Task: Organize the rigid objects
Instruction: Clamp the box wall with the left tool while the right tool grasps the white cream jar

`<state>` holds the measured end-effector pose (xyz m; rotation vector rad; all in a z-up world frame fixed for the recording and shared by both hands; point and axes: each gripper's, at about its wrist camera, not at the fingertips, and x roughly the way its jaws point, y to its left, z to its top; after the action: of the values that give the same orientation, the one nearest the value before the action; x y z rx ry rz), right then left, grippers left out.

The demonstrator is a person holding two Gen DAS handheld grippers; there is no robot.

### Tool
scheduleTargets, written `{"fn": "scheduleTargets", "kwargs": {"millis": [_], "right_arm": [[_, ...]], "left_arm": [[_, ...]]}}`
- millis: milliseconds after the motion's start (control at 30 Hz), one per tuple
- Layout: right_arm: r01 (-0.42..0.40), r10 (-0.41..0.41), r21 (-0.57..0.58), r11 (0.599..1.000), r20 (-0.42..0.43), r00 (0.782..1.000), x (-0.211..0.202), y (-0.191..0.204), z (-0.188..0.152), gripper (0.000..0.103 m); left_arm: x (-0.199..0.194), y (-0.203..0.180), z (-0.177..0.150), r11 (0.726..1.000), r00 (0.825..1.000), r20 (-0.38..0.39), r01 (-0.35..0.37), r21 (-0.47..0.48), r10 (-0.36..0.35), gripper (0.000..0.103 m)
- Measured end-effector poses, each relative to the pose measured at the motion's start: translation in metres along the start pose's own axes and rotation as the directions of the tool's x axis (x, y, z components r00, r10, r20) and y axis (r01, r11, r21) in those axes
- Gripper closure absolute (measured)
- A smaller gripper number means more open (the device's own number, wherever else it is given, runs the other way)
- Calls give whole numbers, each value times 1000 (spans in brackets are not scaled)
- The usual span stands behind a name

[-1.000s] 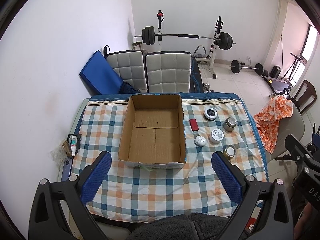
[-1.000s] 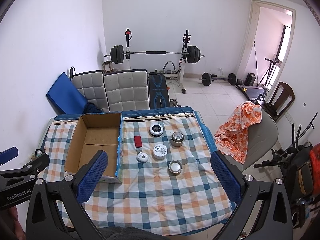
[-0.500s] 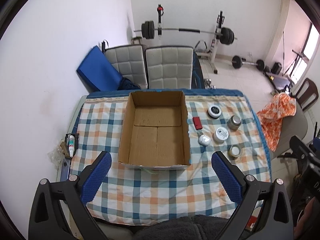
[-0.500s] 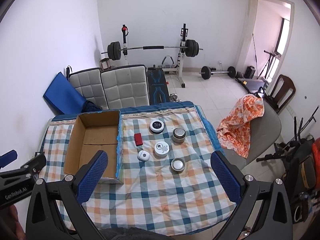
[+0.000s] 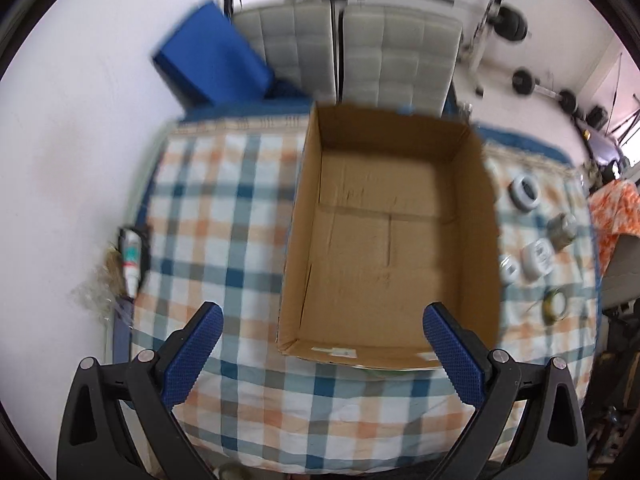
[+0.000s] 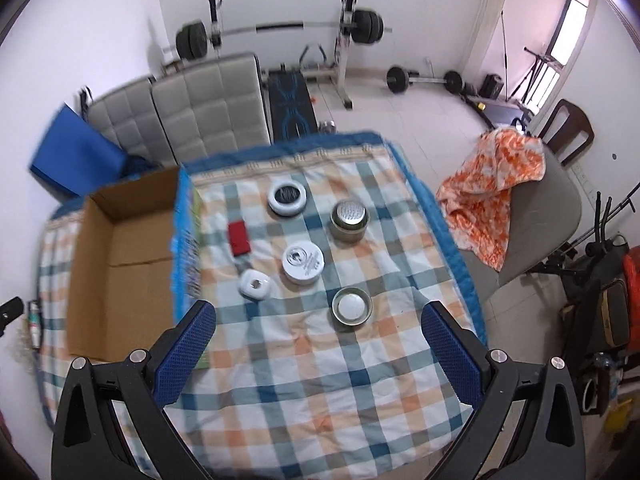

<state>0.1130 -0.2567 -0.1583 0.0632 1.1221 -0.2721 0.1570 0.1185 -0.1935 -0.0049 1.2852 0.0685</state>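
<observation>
Tins and small containers are sitting on the checked cloth [image 6: 304,380] just right of the cardboard box [image 5: 392,240]: red case [image 6: 239,237], white round tin [image 6: 303,261], metal tin [image 6: 349,217], open tin [image 6: 352,305]. Box is lying open w/ nothing inside. Left gripper [image 5: 320,332] is hovering wide open over box's near edge, holding nothing; right gripper [image 6: 318,330] likewise, over the cloth.

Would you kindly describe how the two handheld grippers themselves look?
Both look alike: the left gripper and right gripper have black plastic arms with silver bolts. Their fingers carry blue, dimple-textured pads. No cables or sleeves show.
</observation>
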Motion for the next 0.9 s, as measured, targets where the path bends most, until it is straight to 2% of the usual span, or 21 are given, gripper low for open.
{"fn": "scheduleTargets", "kwargs": {"millis": [67,200,233,300,400,600,633,800,900], "right_arm": [[2,-1,11,1000,-51,999,38,1,0,0],[5,-2,20,1000,-126,992,88,4,-3,0],[8,-5,22,1000,-141,990,96,4,-5,0],[18,-14,23,1000,-175,984,114,5,-7,0],[36,-31,17,999,-214,976,132,7,-13,0],[54,-54,-8,999,-251,967,150,12,-20,0],[55,-57,-14,998,-256,965,153,14,-21,0],[59,-60,-15,998,-272,960,165,17,-20,0],[60,-57,2,998,-277,959,172,14,-17,0]], "left_arm": [[31,7,3,1000,998,-52,-21,-3,21,0],[84,17,4,1000,988,-148,-28,7,29,1],[99,19,5,999,984,-172,-34,15,36,3],[123,22,4,999,973,-229,-28,26,34,15],[156,29,2,1000,953,-301,-10,28,18,23],[185,36,-1,1000,937,-348,20,23,-11,34],[188,37,-2,999,936,-351,31,22,-21,37],[204,37,-10,998,920,-390,51,28,-37,78],[210,41,-18,998,916,-400,48,27,-33,88]]}}
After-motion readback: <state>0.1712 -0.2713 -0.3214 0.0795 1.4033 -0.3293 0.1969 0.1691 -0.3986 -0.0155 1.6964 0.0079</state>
